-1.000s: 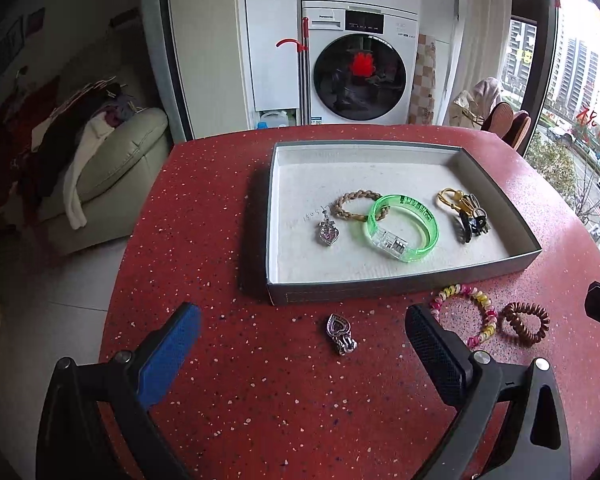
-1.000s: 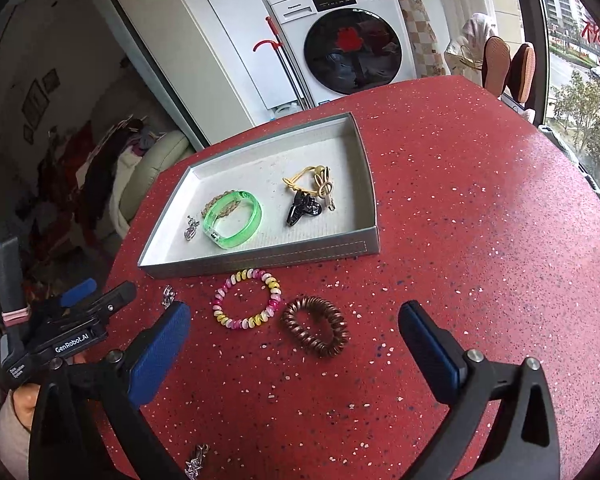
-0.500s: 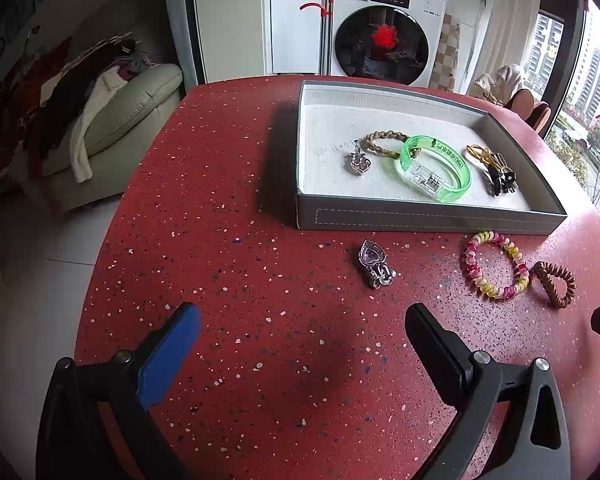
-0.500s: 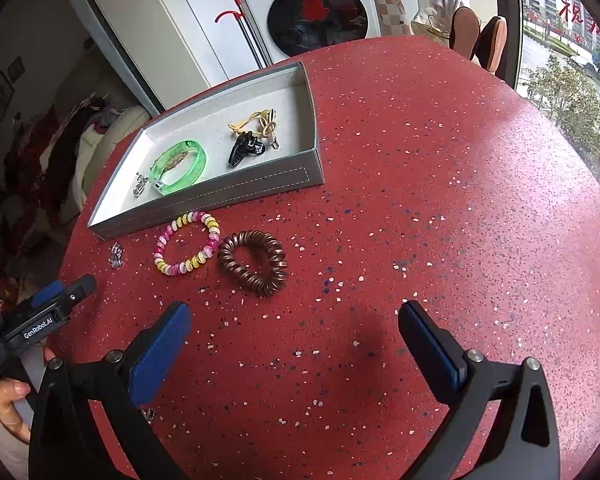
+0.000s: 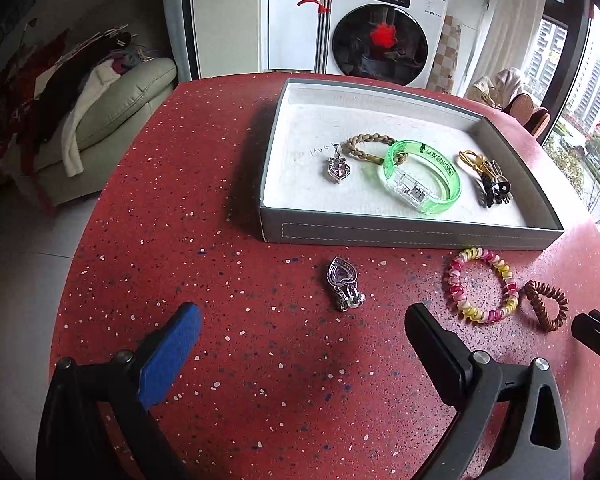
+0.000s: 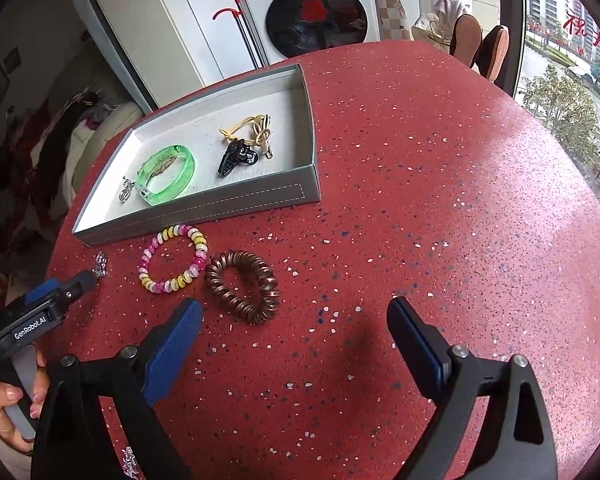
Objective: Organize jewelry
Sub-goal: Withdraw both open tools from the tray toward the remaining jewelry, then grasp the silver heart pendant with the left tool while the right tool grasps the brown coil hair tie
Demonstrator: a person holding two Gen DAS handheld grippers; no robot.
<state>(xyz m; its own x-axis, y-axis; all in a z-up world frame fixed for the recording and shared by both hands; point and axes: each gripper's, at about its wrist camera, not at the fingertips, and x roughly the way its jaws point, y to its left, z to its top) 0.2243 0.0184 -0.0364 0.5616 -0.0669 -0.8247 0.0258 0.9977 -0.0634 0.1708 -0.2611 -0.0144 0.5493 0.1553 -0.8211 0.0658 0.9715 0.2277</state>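
My left gripper (image 5: 300,316) stands open low over the red table, and a silver heart pendant (image 5: 344,282) lies just ahead of its gap. My right gripper (image 6: 294,306) is closing with nothing pressed. A brown coil hair tie (image 6: 236,259) lies ahead of its left finger, its near edge reaching between the tips. A pink and yellow bead bracelet (image 6: 144,268) lies left of the coil. Behind them sits the grey tray (image 6: 220,208) holding a green bangle (image 5: 452,176), a braided bracelet (image 5: 370,138), another pendant (image 5: 337,168) and a yellow cord with black clips (image 5: 492,188).
A small silver piece (image 6: 130,460) lies at the near table edge under my right gripper. A hand (image 6: 4,400) holds the left gripper's handle. A washing machine (image 5: 380,40) and a sofa (image 5: 112,108) stand beyond the round table; its right half is bare red surface.
The left gripper has sunk and come nearer the pendant. The right gripper has tipped toward the coil hair tie, and its fingers stand slightly closer together than before.
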